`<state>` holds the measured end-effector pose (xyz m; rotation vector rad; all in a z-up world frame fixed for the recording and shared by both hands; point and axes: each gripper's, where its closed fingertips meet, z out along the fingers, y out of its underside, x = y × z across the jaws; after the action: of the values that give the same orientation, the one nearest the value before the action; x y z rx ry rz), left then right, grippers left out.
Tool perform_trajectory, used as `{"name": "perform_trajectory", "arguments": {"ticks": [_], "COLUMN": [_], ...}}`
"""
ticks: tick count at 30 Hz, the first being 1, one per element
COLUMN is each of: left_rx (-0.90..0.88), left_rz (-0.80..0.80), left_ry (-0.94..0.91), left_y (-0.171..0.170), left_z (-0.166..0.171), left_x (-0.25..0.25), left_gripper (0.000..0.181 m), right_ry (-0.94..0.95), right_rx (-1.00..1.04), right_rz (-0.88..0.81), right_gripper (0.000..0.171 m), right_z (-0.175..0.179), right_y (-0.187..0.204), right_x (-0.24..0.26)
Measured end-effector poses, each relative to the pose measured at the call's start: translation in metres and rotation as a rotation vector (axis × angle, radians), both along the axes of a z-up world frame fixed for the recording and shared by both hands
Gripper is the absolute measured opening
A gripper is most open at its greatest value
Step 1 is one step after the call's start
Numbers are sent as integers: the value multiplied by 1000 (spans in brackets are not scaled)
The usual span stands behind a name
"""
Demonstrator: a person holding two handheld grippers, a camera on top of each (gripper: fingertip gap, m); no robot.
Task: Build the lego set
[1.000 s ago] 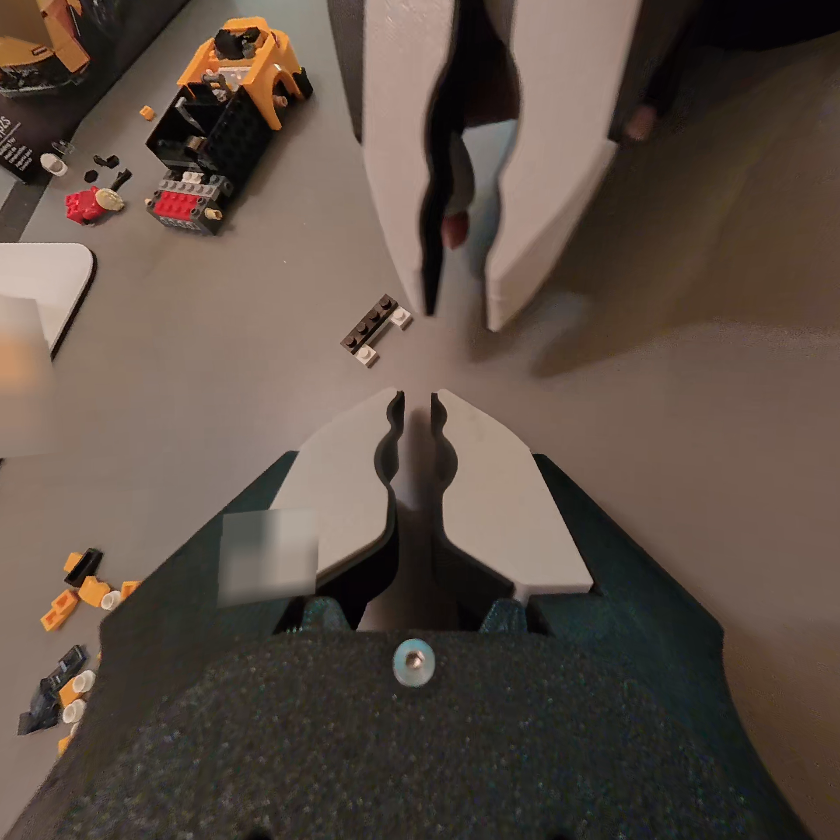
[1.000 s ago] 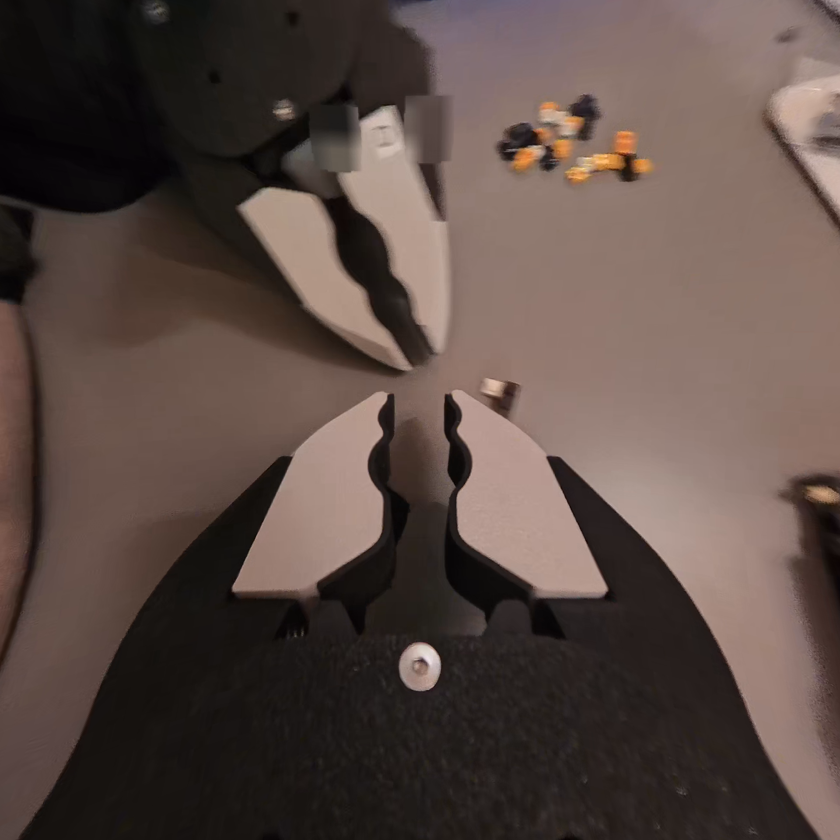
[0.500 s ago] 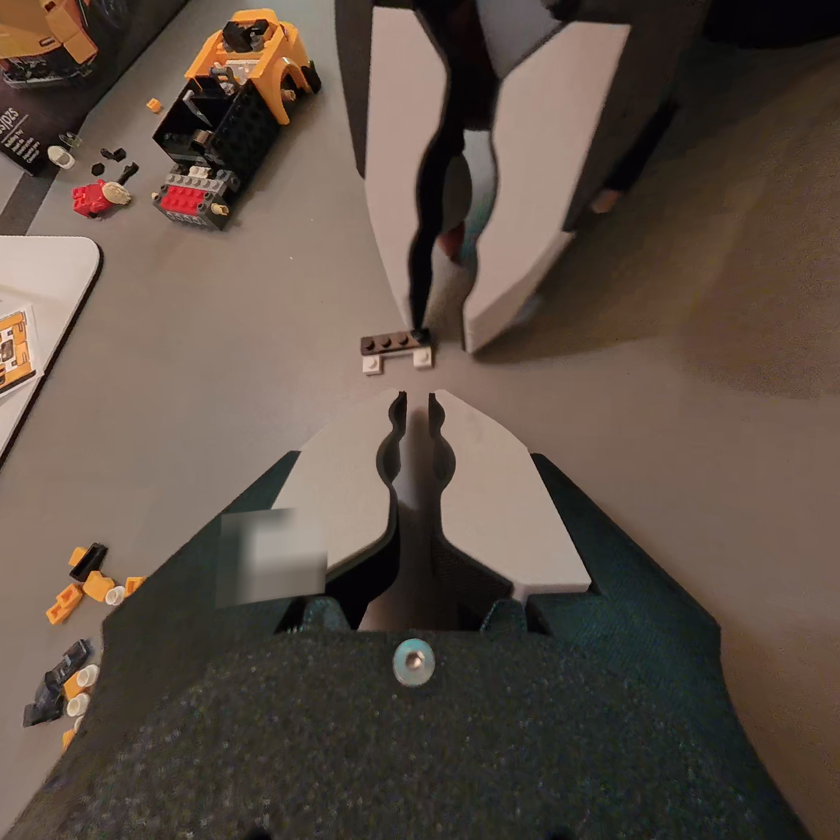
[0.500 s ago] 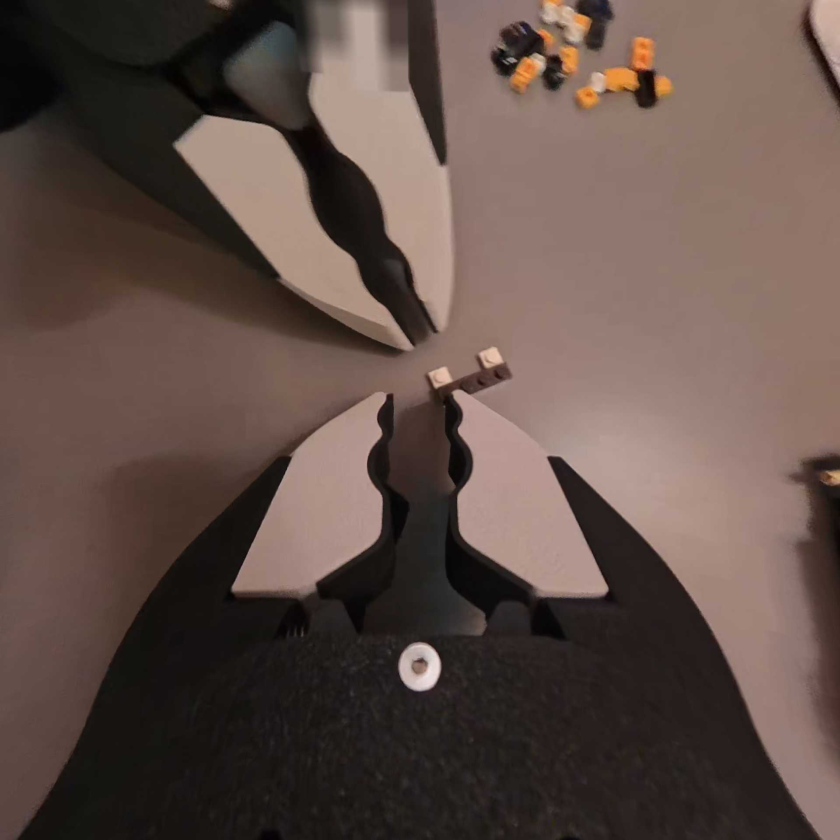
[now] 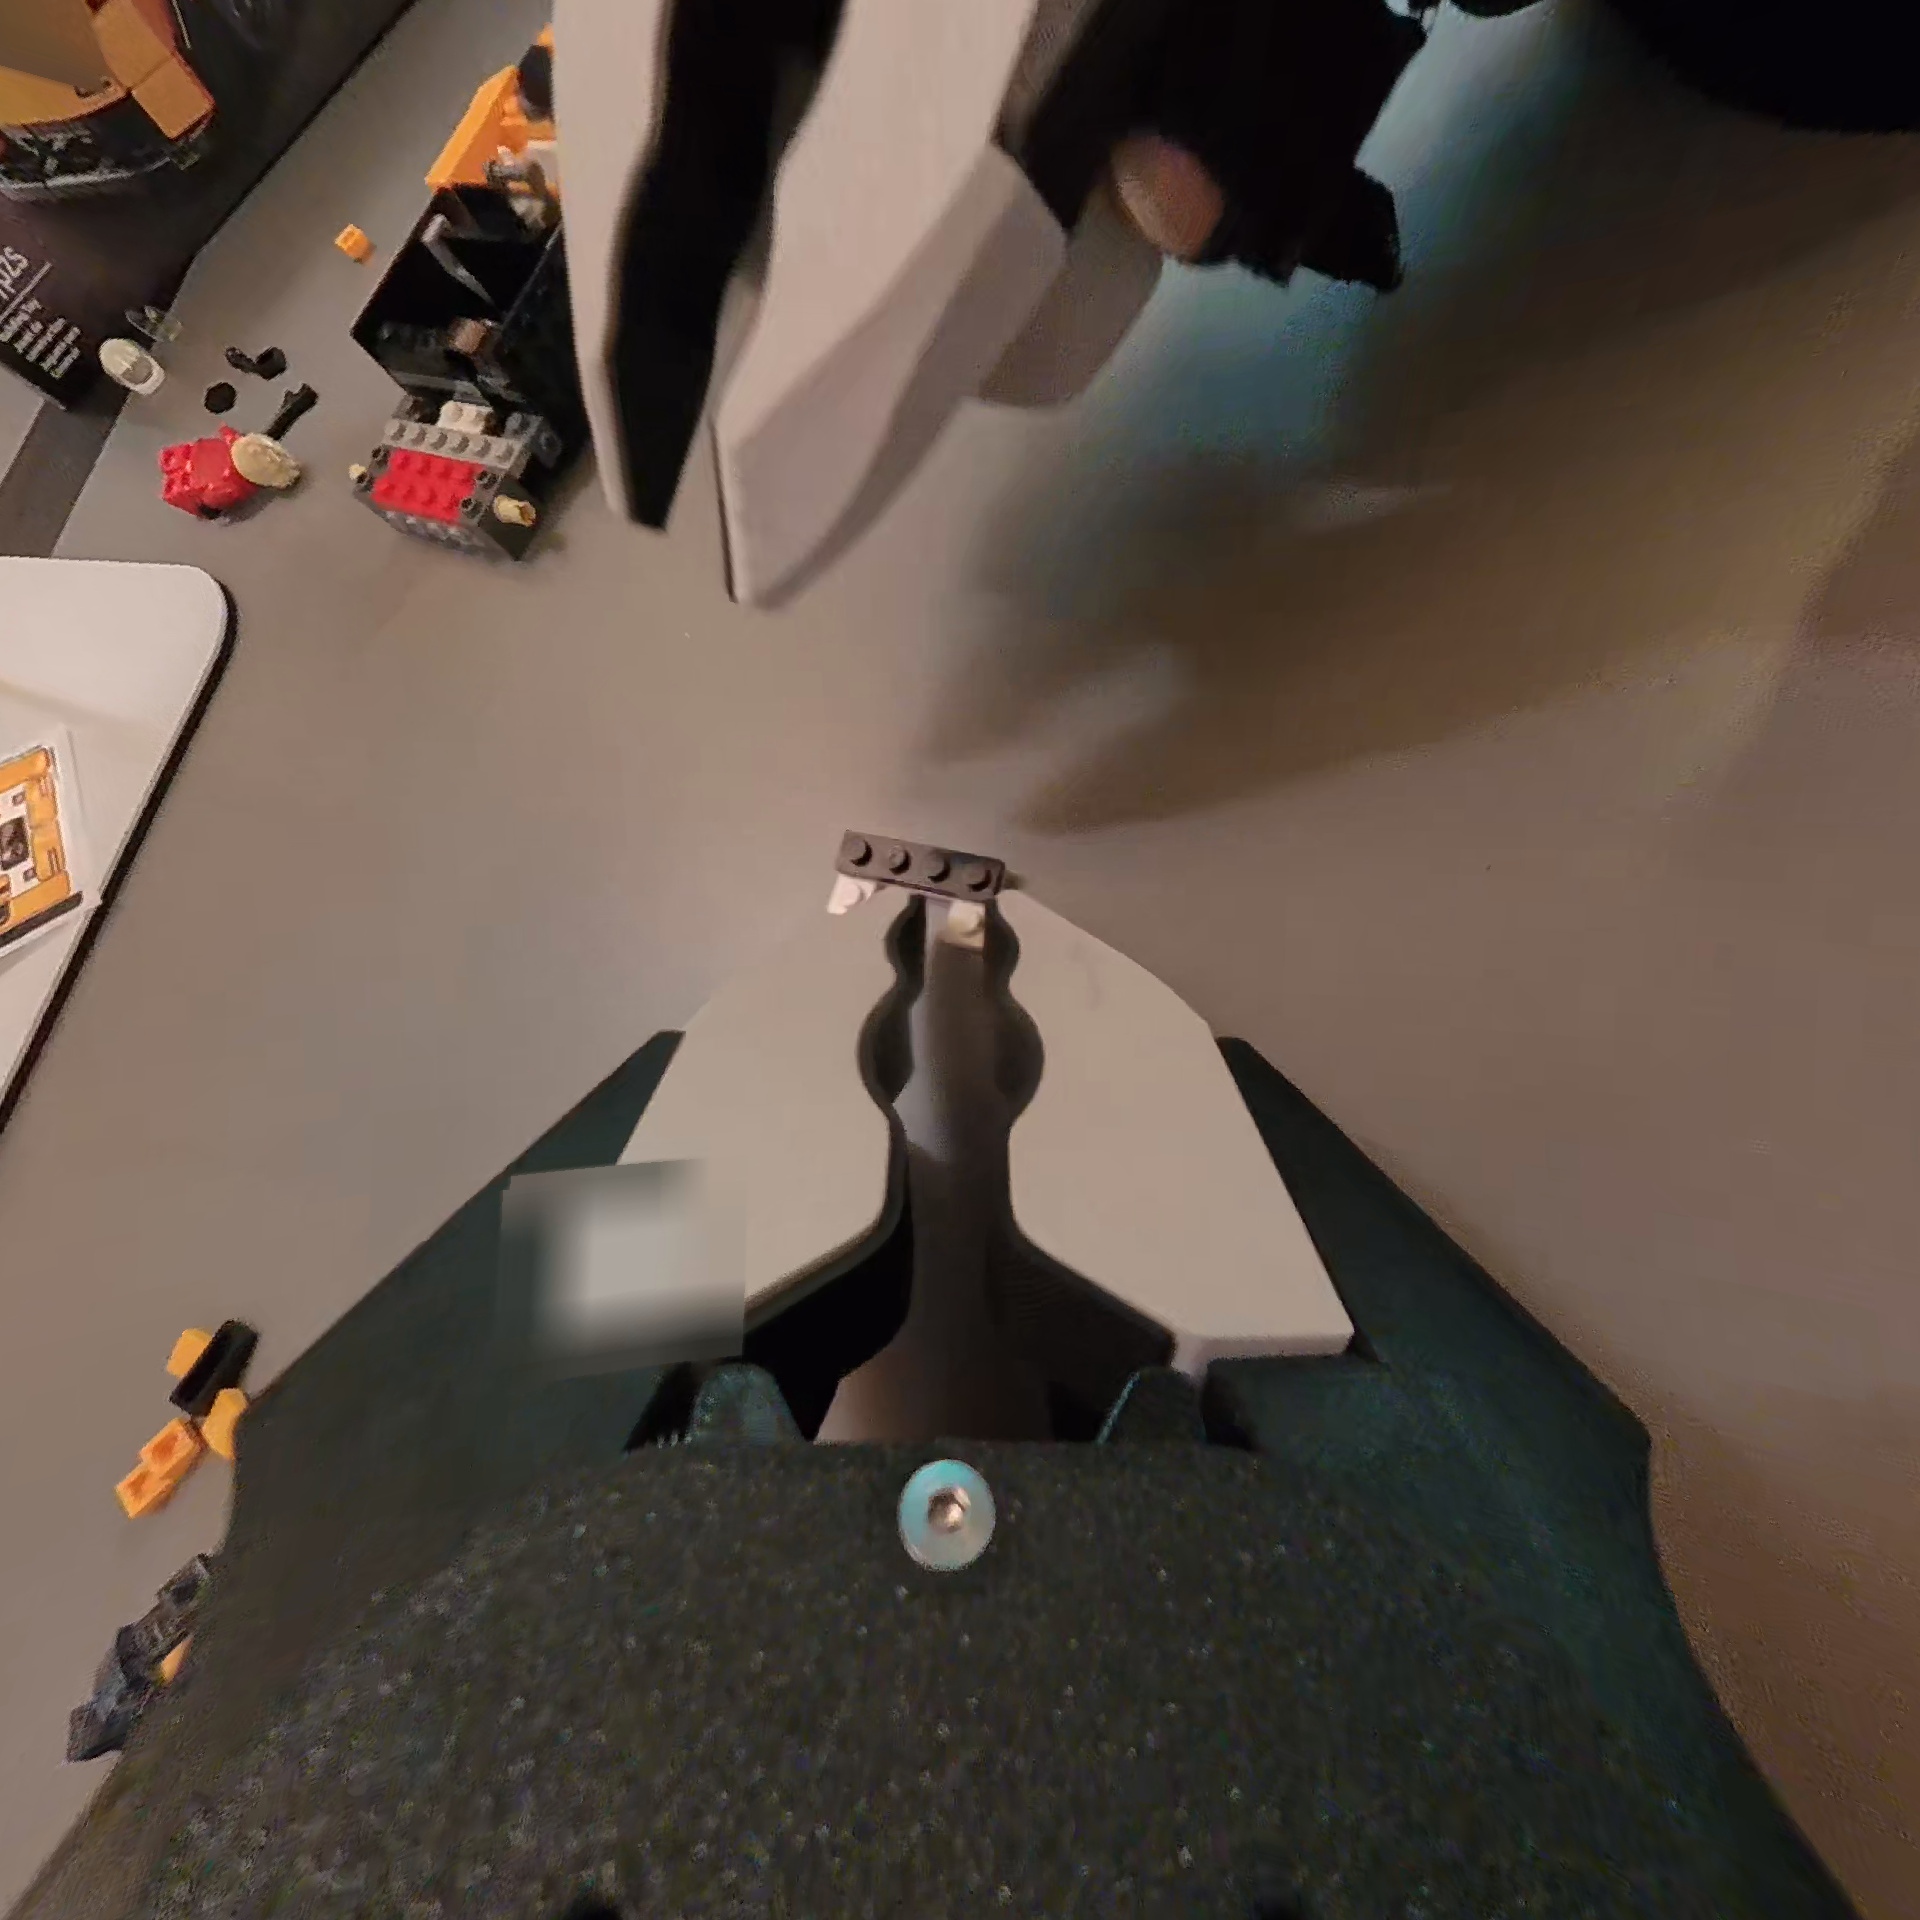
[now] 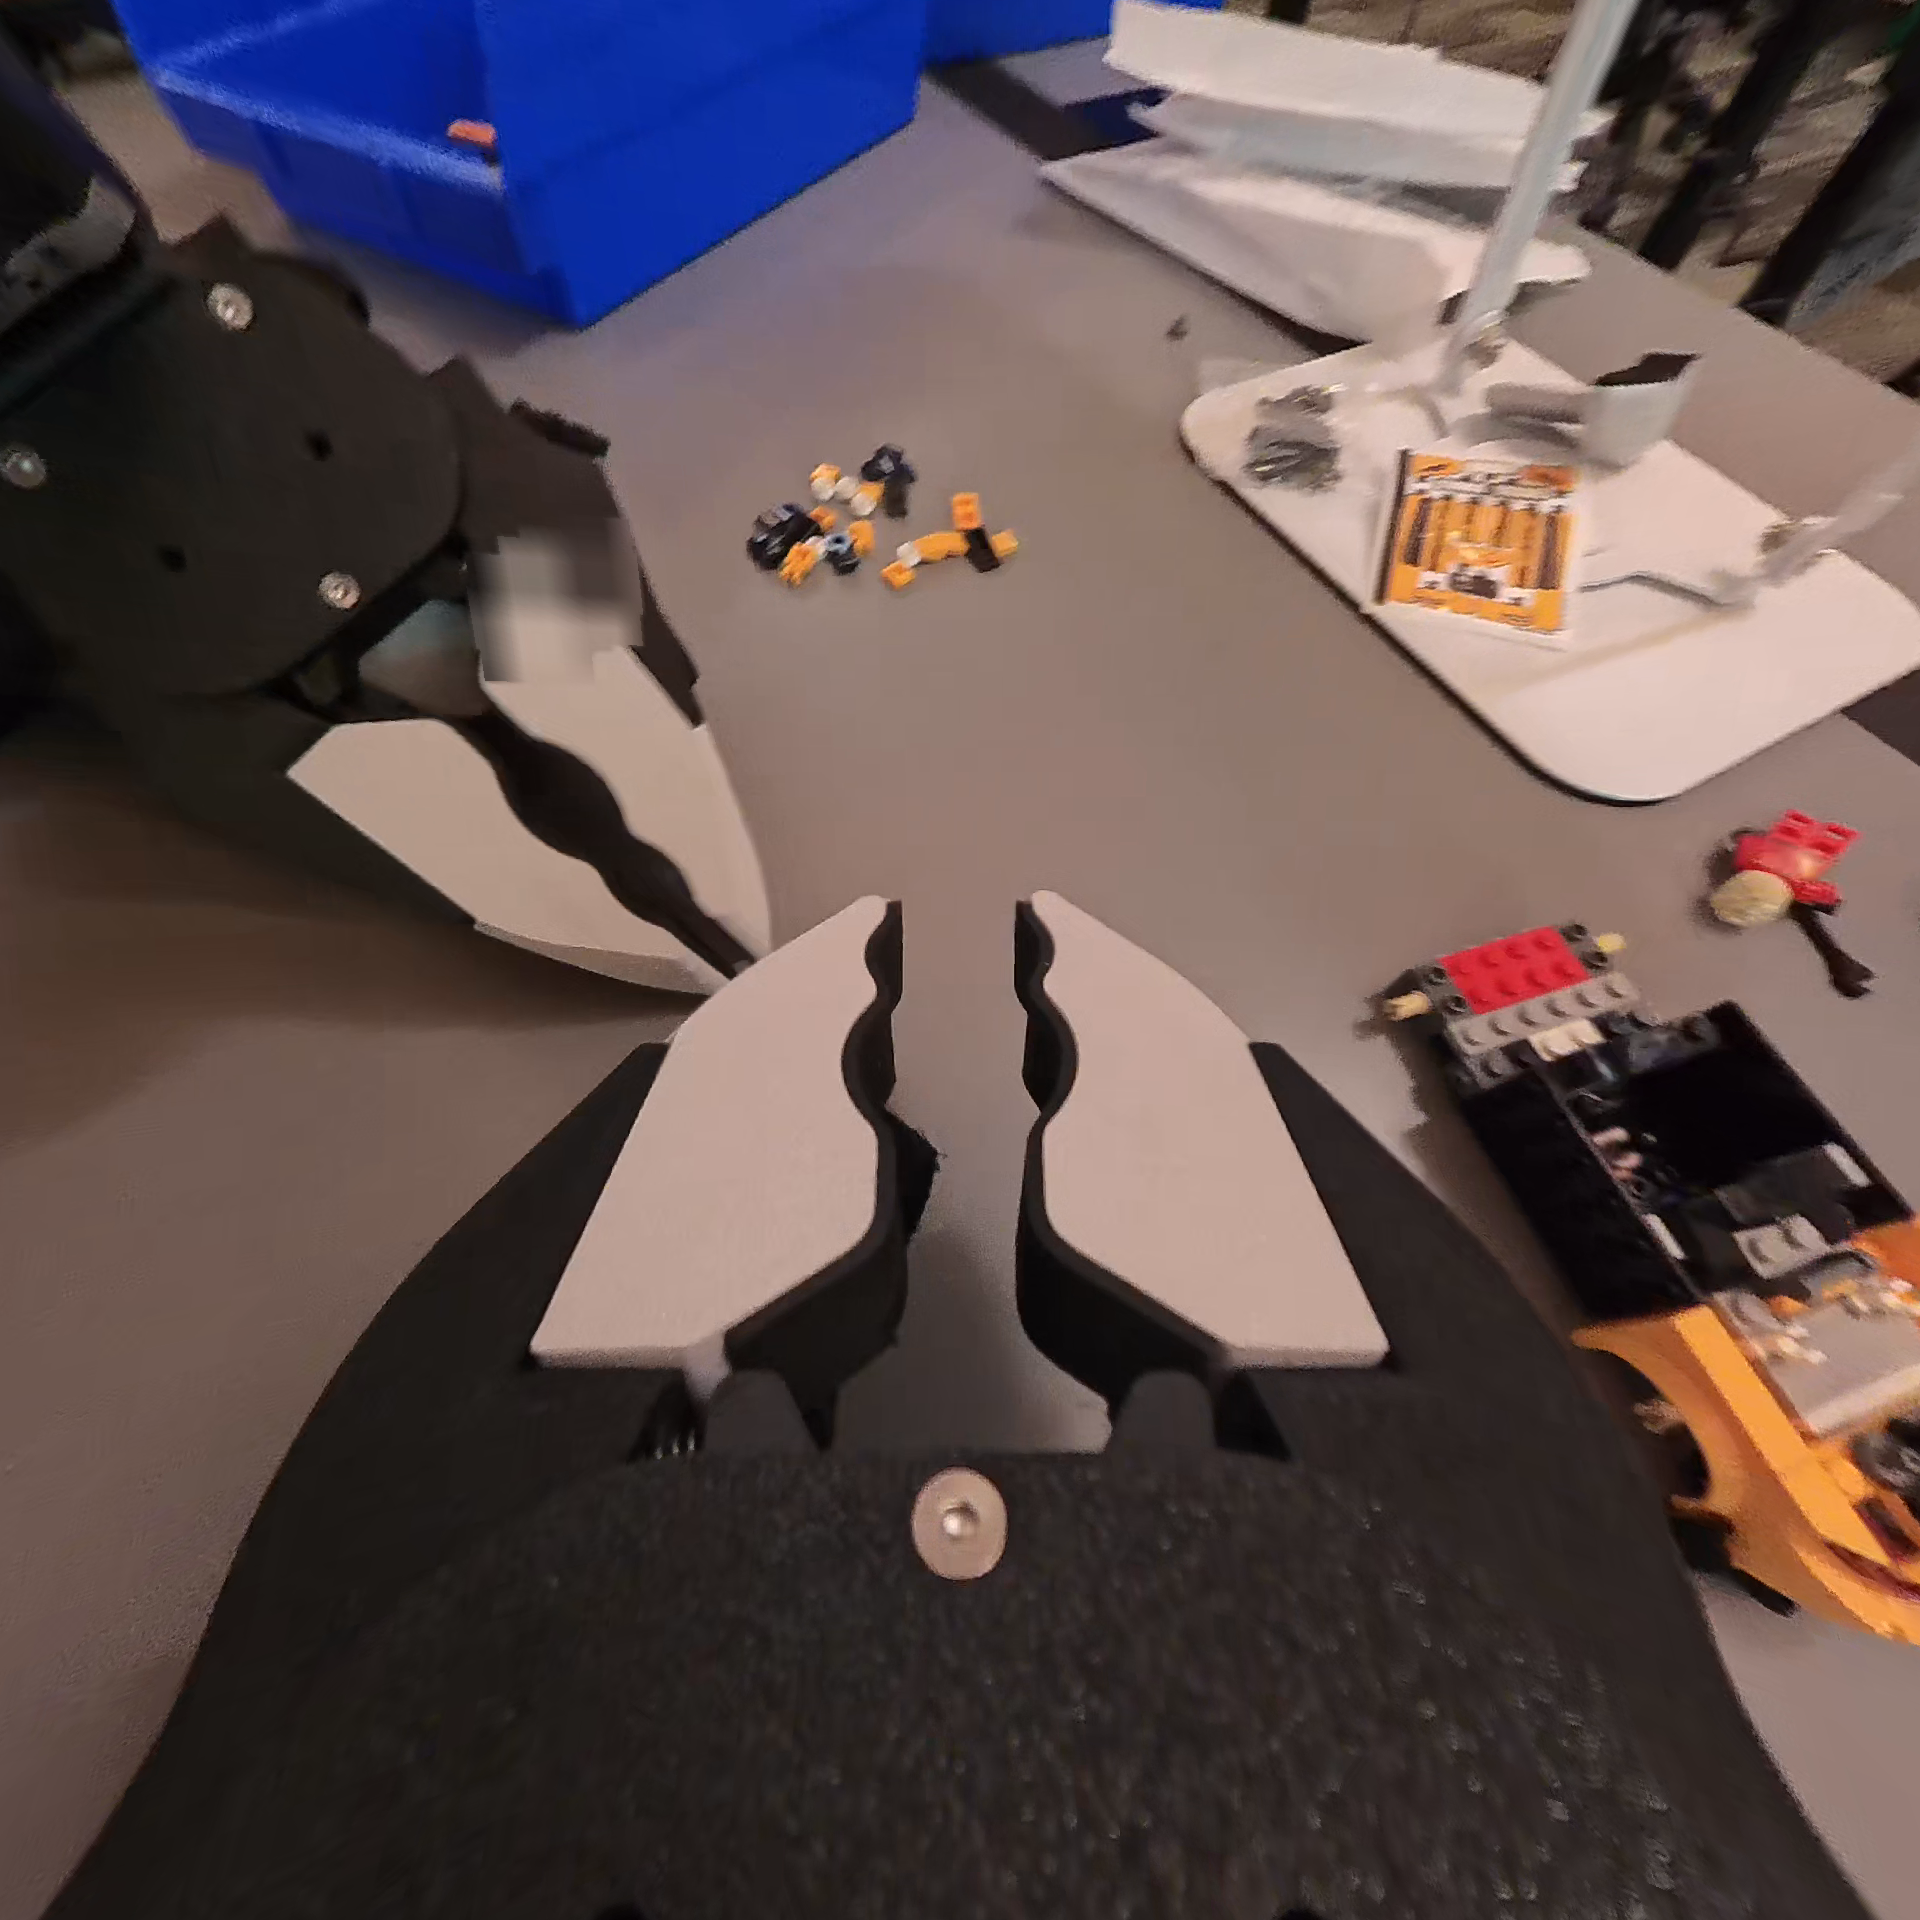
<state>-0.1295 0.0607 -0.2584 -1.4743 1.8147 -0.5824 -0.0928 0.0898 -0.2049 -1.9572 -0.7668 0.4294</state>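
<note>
1. The left gripper [image 5: 954,914] has its jaws drawn narrow, and a small white piece under the black studded plate [image 5: 923,864] sits in the slit between the tips; whether the pads actually pinch it cannot be told. The plate lies crosswise just past the tips, with a second white piece at its other end, low over the grey table [image 5: 499,810].
2. The right gripper [image 6: 956,914] has its jaws parted with a clear gap, nothing between them, only bare table showing through.
3. In the left wrist view the right gripper hangs blurred above and beyond the plate, well apart from it.
4. In the right wrist view the left gripper's tips vanish behind the right gripper's left finger [image 6: 758,1122], so the plate is hidden there.
5. To the right of the right gripper lies the partly built orange and black vehicle [image 6: 1683,1195], red plate at its near end, its orange part cut off by the frame edge.
6. Beyond it sits a small red piece with a tan disc [image 6: 1782,868].
7. A loose heap of orange, black and white bricks [image 6: 873,525] lies farther ahead.
8. A white board [image 6: 1662,707] carries an orange booklet [image 6: 1475,540] and a blurred metal stand.
9. A blue bin [image 6: 623,135] stands at the far edge, smeared by motion.
</note>
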Motion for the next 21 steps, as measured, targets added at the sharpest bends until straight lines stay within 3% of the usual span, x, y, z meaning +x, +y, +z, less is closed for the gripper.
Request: {"name": "perform_trajectory", "arguments": {"ticks": [6, 14, 18, 21], "left_rx": [16, -37, -100, -112], "left_rz": [-66, -164, -119, -36], "left_ry": [12, -21, -119, -282], "left_y": [0, -11, -2, 15], "left_z": [0, 3, 24, 55], "left_x": [-3, -11, -13, -13], "left_gripper": [0, 9, 14, 3], "right_ry": [78, 110, 1, -151], "right_rx": [40, 208, 308, 446], "right_rz": [-59, -141, -183, -222], "right_gripper": [20, 22, 22, 23], "right_z": [10, 35, 63, 97], "right_y": [10, 25, 43, 65], "right_x": [14, 35, 55, 78]}}
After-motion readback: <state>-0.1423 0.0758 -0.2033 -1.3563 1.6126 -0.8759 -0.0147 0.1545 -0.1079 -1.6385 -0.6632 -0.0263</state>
